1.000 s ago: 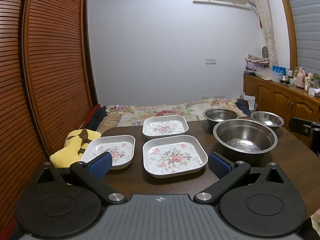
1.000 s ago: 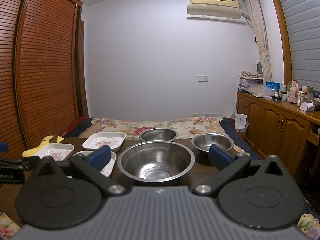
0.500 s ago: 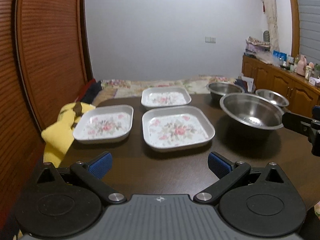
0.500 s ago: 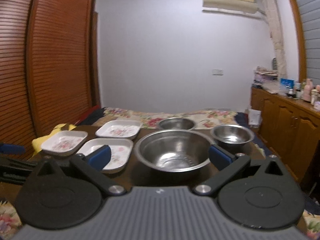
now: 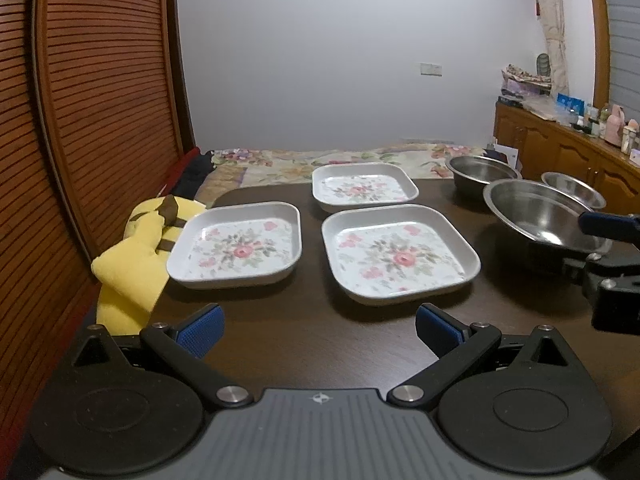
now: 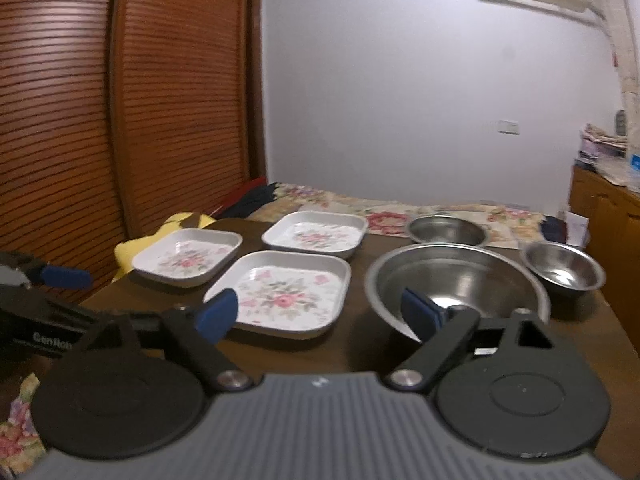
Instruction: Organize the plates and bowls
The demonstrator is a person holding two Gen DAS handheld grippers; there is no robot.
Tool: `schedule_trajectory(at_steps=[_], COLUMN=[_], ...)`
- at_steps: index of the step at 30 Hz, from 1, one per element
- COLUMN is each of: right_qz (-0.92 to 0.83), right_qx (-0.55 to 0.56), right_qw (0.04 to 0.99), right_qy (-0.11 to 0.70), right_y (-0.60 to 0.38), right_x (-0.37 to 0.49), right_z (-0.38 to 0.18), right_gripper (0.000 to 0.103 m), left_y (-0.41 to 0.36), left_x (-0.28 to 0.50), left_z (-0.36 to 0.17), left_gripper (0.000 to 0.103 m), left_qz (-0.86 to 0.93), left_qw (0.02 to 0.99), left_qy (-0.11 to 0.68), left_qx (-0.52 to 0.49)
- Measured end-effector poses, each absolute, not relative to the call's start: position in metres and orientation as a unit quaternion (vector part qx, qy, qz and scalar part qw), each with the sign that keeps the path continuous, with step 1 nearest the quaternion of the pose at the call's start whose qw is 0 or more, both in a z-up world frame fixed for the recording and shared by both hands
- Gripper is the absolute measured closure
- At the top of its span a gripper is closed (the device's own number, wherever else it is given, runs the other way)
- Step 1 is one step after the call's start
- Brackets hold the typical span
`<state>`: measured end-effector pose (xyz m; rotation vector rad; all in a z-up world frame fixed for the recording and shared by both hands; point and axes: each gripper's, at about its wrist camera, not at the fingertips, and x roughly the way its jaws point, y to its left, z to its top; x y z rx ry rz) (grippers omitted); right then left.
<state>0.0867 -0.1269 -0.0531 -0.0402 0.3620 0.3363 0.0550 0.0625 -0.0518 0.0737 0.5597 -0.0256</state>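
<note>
Three white square floral plates lie on the dark table [image 5: 280, 332]: a left plate [image 5: 238, 250], a near middle plate [image 5: 398, 254] and a far plate [image 5: 364, 186]. A large steel bowl [image 5: 540, 216] sits to their right, with two smaller steel bowls behind it, one at the back [image 5: 482, 170] and one at the right [image 5: 572, 188]. My left gripper [image 5: 318, 330] is open and empty, short of the plates. My right gripper [image 6: 318, 312] is open and empty, between the near plate [image 6: 284, 292] and the large bowl [image 6: 456, 280].
A yellow plush toy [image 5: 136, 252] lies at the table's left edge beside the left plate. A slatted wooden door [image 5: 92, 100] stands on the left. A floral bedspread [image 5: 360, 156] lies beyond the table. A wooden cabinet [image 5: 572, 152] with clutter runs along the right.
Both grippers have moved up and tilted down, so the plates and bowls sit more from above. The right view has swung left toward the plates. Nothing on the table has moved.
</note>
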Motion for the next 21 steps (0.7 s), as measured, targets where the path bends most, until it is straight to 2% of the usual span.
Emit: schedule_trajectory(at_steps=[11, 14, 21], right_qz=[0.178, 0.173, 0.163], right_qx=[-0.020, -0.024, -0.048], right_qw=[0.957, 0.956, 0.955], right_qy=[0.228, 0.236, 0.242], right_y=[-0.111, -0.109, -0.099], right_x=[0.118, 0.124, 0.137], right_z=[-0.067, -0.072, -0.082], right_gripper=[0.044, 0.047, 0.048], left_y=[0.079, 0.080, 0.078], left_x=[0.085, 0.093, 0.114], left_z=[-0.053, -0.056, -0.063], left_gripper=[0.002, 0.005, 0.024], left_qz=[-0.035, -0.049, -0.070], left_qw=[0.964, 0.962, 0.958], left_qy=[0.262, 0.268, 0.279], left_qx=[0.029, 0.020, 0.014])
